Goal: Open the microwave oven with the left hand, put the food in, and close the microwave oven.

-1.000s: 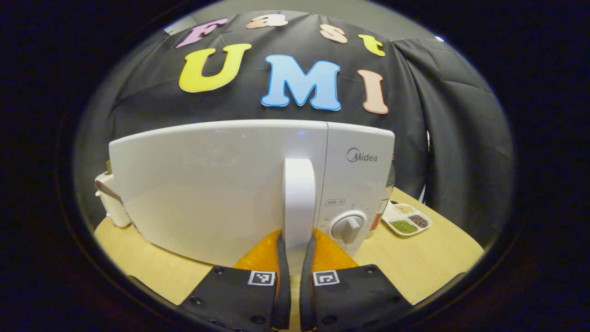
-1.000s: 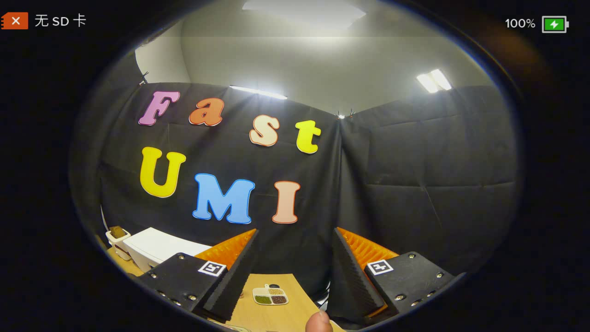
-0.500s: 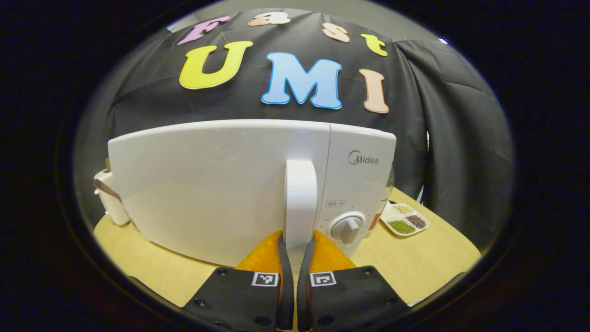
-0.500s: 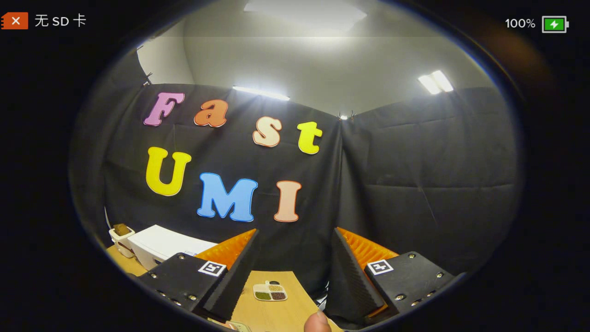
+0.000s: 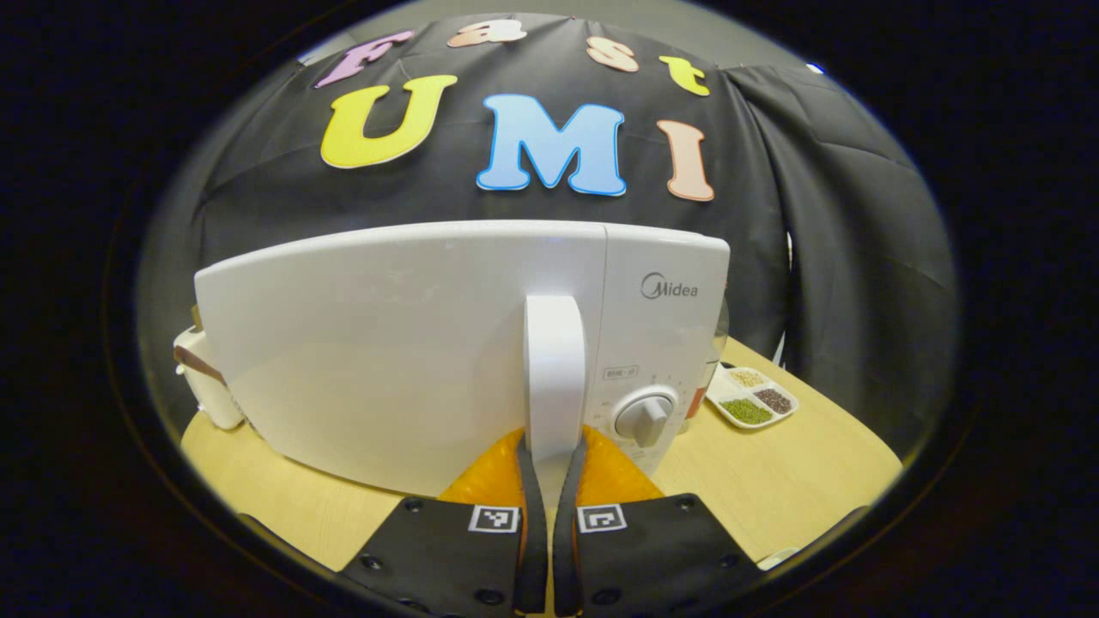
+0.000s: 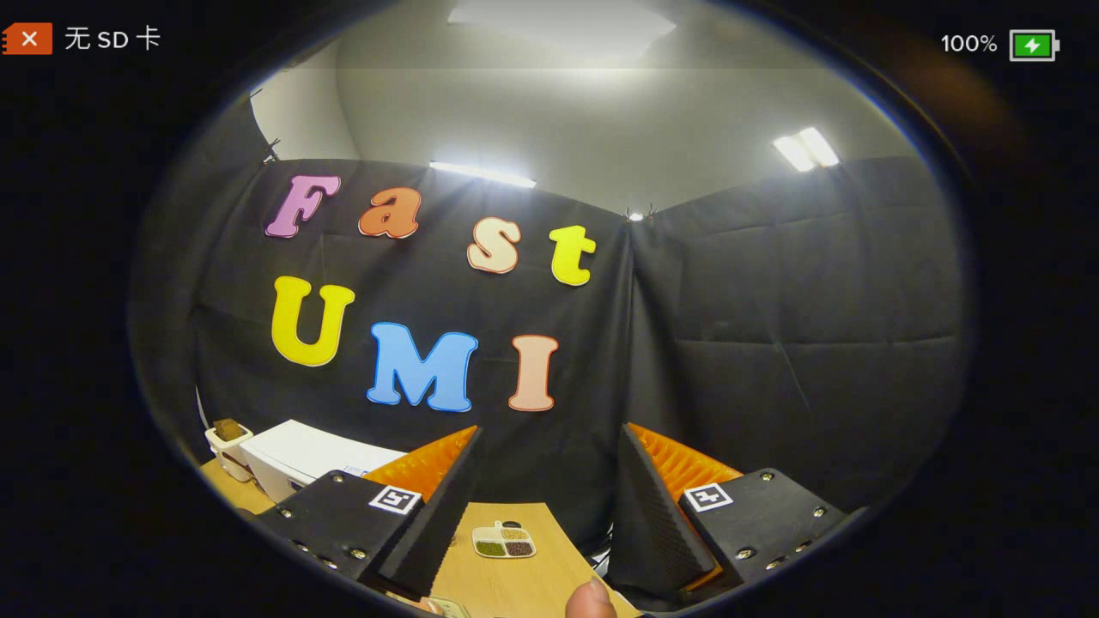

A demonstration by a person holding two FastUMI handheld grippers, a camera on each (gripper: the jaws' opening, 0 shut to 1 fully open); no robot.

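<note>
**Left hand-held gripper on microwave handle**

Left hand-held gripper: fingers nearly closed, clamping the lower end of the vertical white door handle. Microwave oven: white, door closed, directly ahead on the wooden table; round dial right of handle. Right hand-held gripper: wide apart, holding nothing, raised above the table.
</note>
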